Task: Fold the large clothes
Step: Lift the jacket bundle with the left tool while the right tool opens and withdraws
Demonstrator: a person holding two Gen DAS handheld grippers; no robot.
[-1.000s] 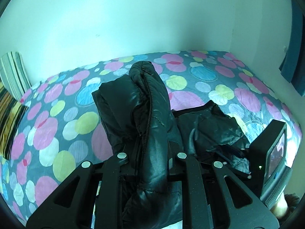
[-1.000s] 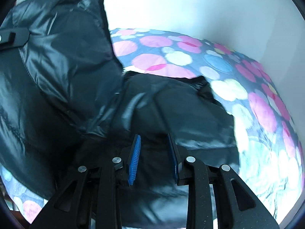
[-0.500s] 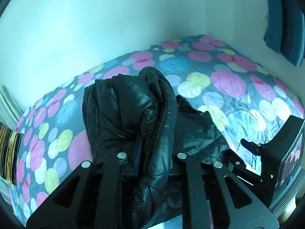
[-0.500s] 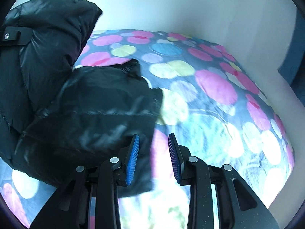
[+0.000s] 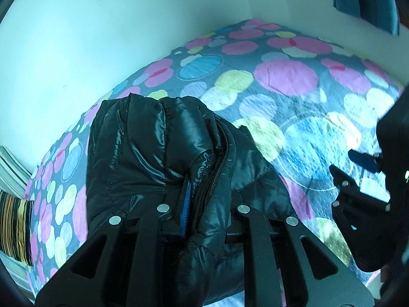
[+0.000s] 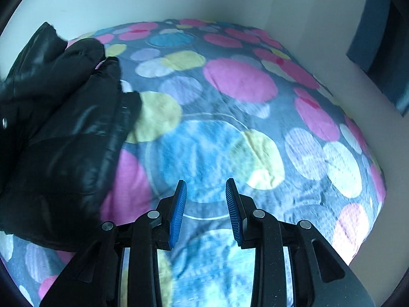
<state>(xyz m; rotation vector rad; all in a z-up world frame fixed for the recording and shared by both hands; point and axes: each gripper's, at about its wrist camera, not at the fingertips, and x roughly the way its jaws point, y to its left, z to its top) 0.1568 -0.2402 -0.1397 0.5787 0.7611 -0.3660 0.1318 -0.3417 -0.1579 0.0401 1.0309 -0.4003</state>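
Note:
A shiny black puffer jacket (image 5: 153, 153) lies bunched on the dotted bedspread (image 5: 294, 81). My left gripper (image 5: 202, 199) is shut on a thick fold of it beside the zipper, and the padding bulges up over the jaws and hides most of the pads. In the right wrist view the same jacket (image 6: 64, 133) lies at the left, apart from my right gripper (image 6: 205, 204). That gripper is open above bare bedspread (image 6: 230, 81), with nothing between its blue pads (image 6: 179, 212). It also shows at the right edge of the left wrist view as the right gripper (image 5: 358, 168).
The bed fills a corner between pale walls (image 5: 102, 25). A striped pillow (image 5: 12, 220) lies at the left end. Blue fabric (image 6: 378, 38) hangs on the right wall.
My left gripper has carried the jacket fold sideways and lower, so the jacket now lies more bundled. My right gripper has slid right off the jacket onto bare bedspread.

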